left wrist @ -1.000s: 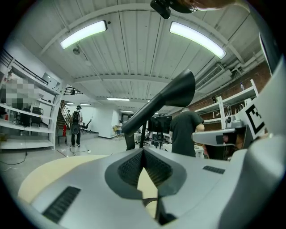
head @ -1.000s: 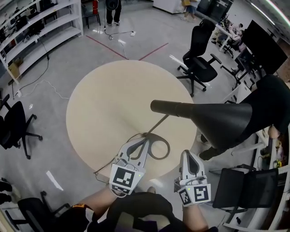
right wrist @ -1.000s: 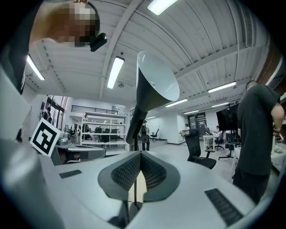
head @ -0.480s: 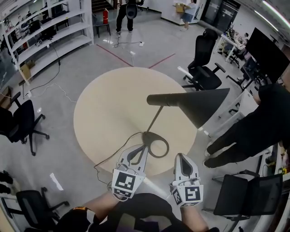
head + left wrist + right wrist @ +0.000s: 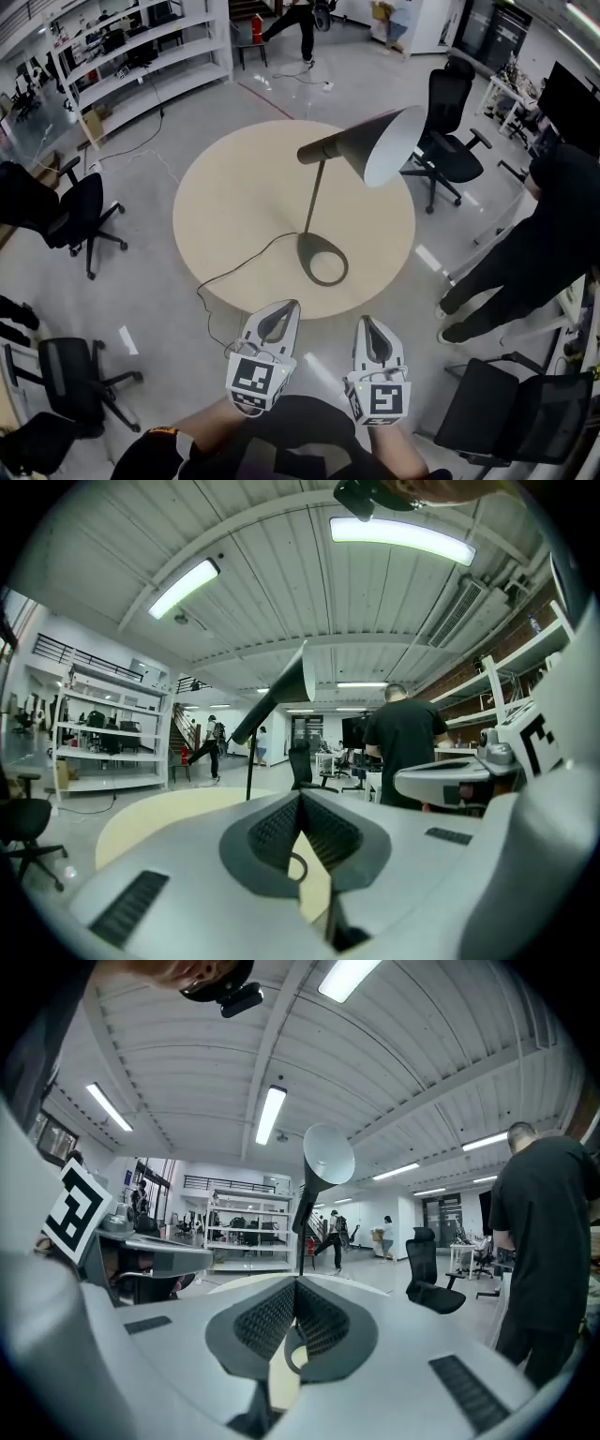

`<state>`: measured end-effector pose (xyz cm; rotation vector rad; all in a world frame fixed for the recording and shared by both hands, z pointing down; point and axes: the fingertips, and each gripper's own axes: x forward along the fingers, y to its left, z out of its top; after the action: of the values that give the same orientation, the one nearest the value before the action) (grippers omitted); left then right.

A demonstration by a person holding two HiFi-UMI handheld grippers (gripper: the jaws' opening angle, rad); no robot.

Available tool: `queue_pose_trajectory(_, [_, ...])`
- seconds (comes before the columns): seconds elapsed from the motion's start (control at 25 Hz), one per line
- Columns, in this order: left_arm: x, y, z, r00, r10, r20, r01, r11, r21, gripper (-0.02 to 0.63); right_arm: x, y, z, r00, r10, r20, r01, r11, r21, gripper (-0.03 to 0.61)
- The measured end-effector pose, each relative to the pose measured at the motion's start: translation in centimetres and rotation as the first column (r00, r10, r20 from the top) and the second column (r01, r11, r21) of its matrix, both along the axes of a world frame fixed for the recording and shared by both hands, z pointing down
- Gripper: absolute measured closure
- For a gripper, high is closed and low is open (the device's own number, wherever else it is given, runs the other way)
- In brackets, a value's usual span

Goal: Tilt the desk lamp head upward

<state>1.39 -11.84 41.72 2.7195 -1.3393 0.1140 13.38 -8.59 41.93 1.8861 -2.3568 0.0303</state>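
The desk lamp stands on the round beige table. It has a dark ring base, a thin stem and a cone head whose open mouth faces up and to the right. The cone head also shows in the left gripper view, and the pale inside of the lamp head in the right gripper view. My left gripper and right gripper hover side by side just off the table's near edge. Both point at the lamp, shut and empty.
The lamp's cable runs from the base over the table's left edge to the floor. A person in black stands at the right. Office chairs ring the table, with shelves at the back left.
Both grippers have drawn back from the lamp base to beyond the table's near edge. The lamp now looks farther off, its head seen from below the rim.
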Motion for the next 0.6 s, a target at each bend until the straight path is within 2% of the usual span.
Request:
queue_pose_trajectory(0.28, [0.6,8.0,2.0,0.995,-0.099,0.02,0.099,0.994,-0.048,0.567,1.3,6.3,1.6,0.999,-0.05,-0.005,0.05,0.999,-0.02,0.563])
queue_pose_trajectory(0.6, [1.2,11.5,1.5,0.991,-0.128,0.024,0.129,0.991,-0.046,0.568,1.9,9.6,1.2,0.998,-0.066,0.004,0.066,0.998,-0.005,0.563])
